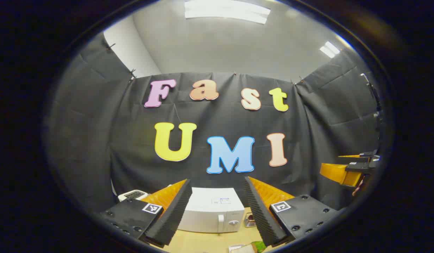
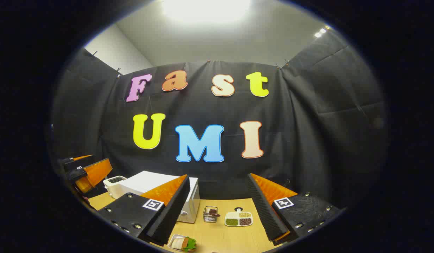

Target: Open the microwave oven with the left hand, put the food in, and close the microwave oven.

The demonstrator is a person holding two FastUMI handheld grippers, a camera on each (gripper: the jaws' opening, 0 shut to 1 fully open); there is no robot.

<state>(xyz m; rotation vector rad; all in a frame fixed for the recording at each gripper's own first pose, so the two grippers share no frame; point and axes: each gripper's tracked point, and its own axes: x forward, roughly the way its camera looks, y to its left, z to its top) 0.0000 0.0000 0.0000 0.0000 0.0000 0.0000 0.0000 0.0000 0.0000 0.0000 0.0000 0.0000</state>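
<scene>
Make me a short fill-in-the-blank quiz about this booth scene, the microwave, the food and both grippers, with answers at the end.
1. The door of the white microwave is ____.
2. The fingers of the left gripper and the right gripper stand ____, holding nothing.
3. In the right gripper view, the white toaster stands to the ____ of the microwave.
4. The compartment dish with three fillings rests on the wooden ____.

Answers: shut; open; left; table
</scene>
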